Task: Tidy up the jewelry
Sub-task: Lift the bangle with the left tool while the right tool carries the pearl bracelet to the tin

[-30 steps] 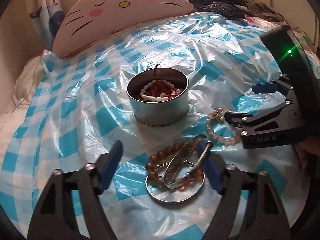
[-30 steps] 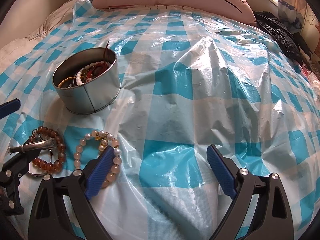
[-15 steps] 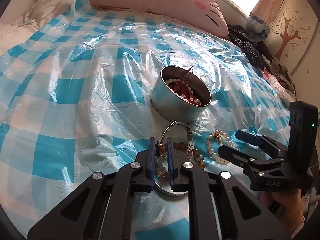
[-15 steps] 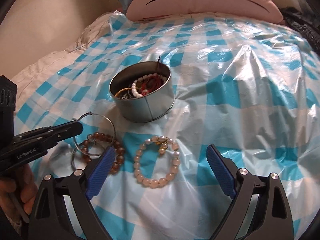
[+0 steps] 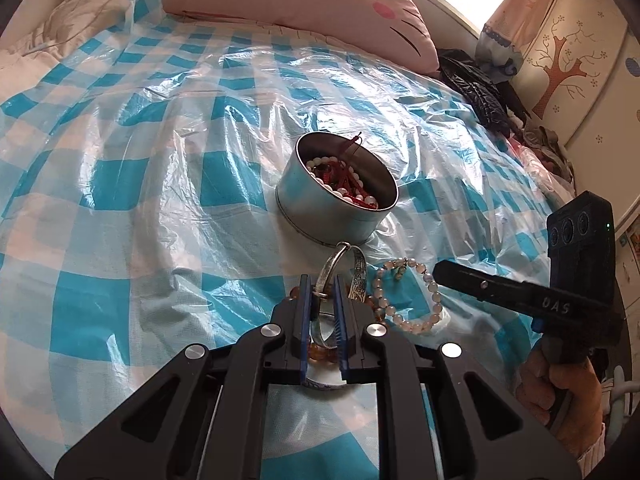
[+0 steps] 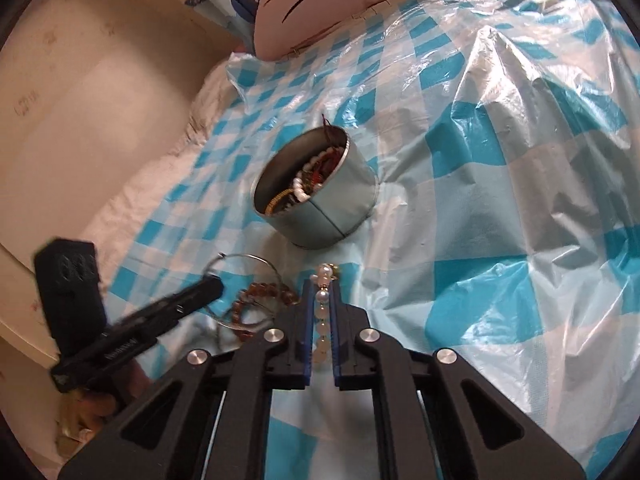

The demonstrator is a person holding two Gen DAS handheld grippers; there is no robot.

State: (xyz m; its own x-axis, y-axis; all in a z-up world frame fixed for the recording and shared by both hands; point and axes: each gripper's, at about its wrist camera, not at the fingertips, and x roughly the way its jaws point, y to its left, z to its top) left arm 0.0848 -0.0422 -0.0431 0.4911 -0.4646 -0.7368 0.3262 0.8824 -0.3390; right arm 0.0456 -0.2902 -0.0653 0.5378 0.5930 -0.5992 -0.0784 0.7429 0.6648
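Observation:
A round metal tin (image 5: 336,210) holding beaded jewelry stands on the checkered plastic sheet; it also shows in the right wrist view (image 6: 320,204). My left gripper (image 5: 323,292) is shut on a silver bangle (image 5: 340,270), held just in front of the tin. My right gripper (image 6: 321,300) is shut on a pale pearl bracelet (image 6: 323,308), which also shows in the left wrist view (image 5: 416,296) beside the right gripper (image 5: 452,274). A brown bead bracelet (image 6: 260,300) and a thin silver hoop (image 6: 244,264) lie beside my left gripper (image 6: 208,292).
A pink cat-face pillow (image 5: 304,4) lies at the head of the bed. Dark clothes (image 5: 480,92) are piled at the far right. The blue-and-white plastic sheet (image 5: 140,180) is crumpled, with a raised fold (image 6: 500,92) to the right of the tin.
My right gripper has closed on the pearl bracelet. My left gripper, open a second ago, closed on the silver bangle and now holds it lifted near the tin.

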